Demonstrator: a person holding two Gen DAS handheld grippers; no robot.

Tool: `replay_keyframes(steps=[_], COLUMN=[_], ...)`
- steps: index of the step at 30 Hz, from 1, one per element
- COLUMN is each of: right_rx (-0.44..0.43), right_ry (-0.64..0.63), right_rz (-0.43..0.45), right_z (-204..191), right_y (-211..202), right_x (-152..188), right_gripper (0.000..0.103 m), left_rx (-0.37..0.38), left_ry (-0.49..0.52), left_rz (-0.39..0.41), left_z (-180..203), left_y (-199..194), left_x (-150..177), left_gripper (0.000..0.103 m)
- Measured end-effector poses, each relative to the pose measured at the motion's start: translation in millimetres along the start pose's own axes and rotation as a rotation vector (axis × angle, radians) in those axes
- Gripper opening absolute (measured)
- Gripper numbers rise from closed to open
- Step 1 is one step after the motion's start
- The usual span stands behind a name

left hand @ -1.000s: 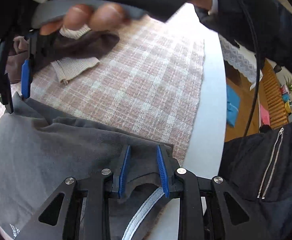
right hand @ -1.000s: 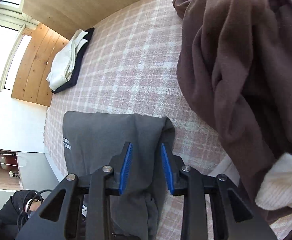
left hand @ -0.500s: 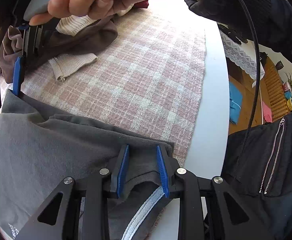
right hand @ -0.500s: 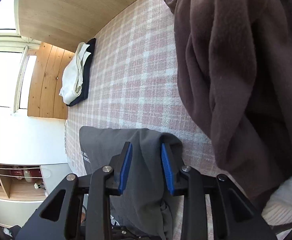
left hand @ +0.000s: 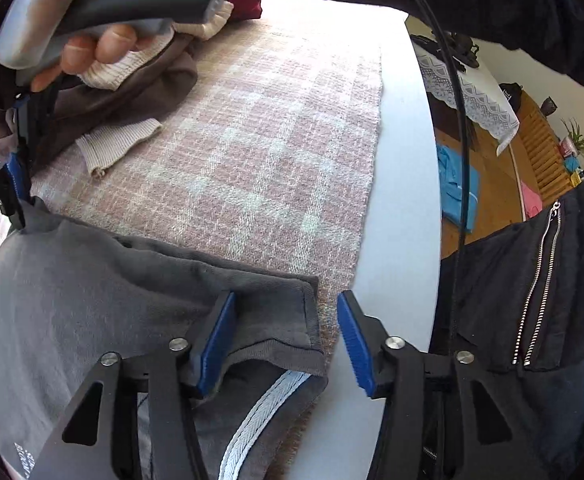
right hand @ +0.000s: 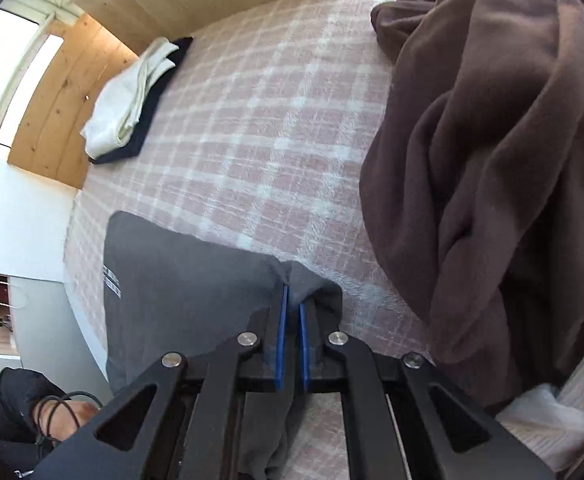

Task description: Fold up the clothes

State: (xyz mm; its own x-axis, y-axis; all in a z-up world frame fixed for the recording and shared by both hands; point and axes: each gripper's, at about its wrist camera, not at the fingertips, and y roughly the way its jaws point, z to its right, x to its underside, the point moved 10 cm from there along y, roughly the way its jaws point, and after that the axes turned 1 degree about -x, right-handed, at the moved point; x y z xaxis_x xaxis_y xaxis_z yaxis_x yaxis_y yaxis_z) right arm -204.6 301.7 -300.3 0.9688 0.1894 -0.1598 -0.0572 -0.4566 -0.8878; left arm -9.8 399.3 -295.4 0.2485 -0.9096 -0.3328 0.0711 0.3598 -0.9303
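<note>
A grey garment (left hand: 92, 304) lies on the pink plaid cloth (left hand: 260, 152), its collar with a white striped tape (left hand: 260, 412) at the near edge. My left gripper (left hand: 288, 340) is open, its jaws standing on either side of the garment's corner (left hand: 292, 320). My right gripper (right hand: 290, 324) is shut on a fold of the same grey garment (right hand: 180, 280); it also shows at the left of the left wrist view (left hand: 12, 176).
A brown garment (right hand: 491, 160) is heaped to the right, with a cream ribbed knit (left hand: 116, 148) beside it. A folded white and navy stack (right hand: 132, 100) lies at the far side. The white table edge (left hand: 403, 200) runs on the right.
My left gripper has opened and let go of the grey garment's corner. My right gripper has closed onto the garment's fold.
</note>
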Motion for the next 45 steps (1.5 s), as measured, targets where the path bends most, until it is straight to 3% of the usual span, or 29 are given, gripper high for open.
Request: replay_keyframes(steps=[1,3,6,8,11,14,17,20,22,23,24,26,28,30,34,37,39,41,44,45], right_rx=[0.021,0.051,0.119,0.069,-0.064,-0.031,0.037,0.056,0.063,0.054,0.04,0.058,0.101,0.13,0.127,0.125,0.122,0.126,0.139,0.143], right_ry=[0.001,0.011,0.0,-0.032,-0.099,-0.18,-0.204,-0.154,-0.172,-0.188,-0.196,-0.214,-0.24,-0.284,-0.264,-0.163,-0.121,-0.081,-0.021,-0.017], right_rz=[0.002,0.016,0.114,0.178,0.148,0.076,0.01,-0.025,0.034,0.058,0.068,0.017,-0.038,-0.037,0.01,0.161,0.214,0.209,0.146,0.145], right_z=[3,9,12,-6,-54,-78,-68,-59,-67,-74,-81,-85,-84,-85,-84,-67,-53,-40,-17,-13], right_y=[-3,-17,-54,-74,-64,-26,3,-11,-31,-36,-37,-18,4,6,-21,-46,-48,-36,-10,-8], right_x=[1,4,10,22,54,78,102,111,106,106,107,122,139,148,128,79,47,23,6,6], right_gripper=[0.013,0.018,0.019,0.019,0.019,0.019,0.019,0.019,0.019,0.021,0.029,0.036,0.036,0.037,0.037,0.037,0.037,0.037,0.037,0.035], left_rx=[0.024,0.039,-0.069,-0.117,-0.143,-0.167,-0.145,-0.122,-0.145,-0.165,-0.184,-0.203,-0.207,-0.212,-0.22,-0.229,-0.275,-0.259,-0.273,-0.242], left_ry=[-0.033,-0.08,-0.131,-0.26,-0.401,-0.446,-0.455,-0.467,-0.464,-0.462,-0.463,-0.468,-0.475,-0.483,-0.498,-0.51,-0.523,-0.543,-0.595,-0.634], left_rz=[0.002,0.006,0.035,0.042,0.038,0.021,0.019,0.031,0.087,0.104,0.117,0.132,0.137,0.142,0.151,0.16,0.198,0.199,0.059,0.089], left_z=[-2,-10,-37,-73,-108,-121,-115,-111,-118,-124,-132,-144,-153,-162,-180,-194,-222,-248,-282,-287], left_y=[-5,-24,-58,-76,-84,-76,-69,-86,-101,-106,-108,-110,-113,-116,-122,-127,-135,-128,-93,-99], left_x=[1,10,32,55,100,133,153,153,142,137,133,129,129,129,128,127,115,112,142,145], left_gripper=[0.027,0.026,0.03,0.029,0.028,0.028,0.029,0.029,0.029,0.029,0.029,0.029,0.032,0.031,0.028,0.031,0.031,0.034,0.037,0.037])
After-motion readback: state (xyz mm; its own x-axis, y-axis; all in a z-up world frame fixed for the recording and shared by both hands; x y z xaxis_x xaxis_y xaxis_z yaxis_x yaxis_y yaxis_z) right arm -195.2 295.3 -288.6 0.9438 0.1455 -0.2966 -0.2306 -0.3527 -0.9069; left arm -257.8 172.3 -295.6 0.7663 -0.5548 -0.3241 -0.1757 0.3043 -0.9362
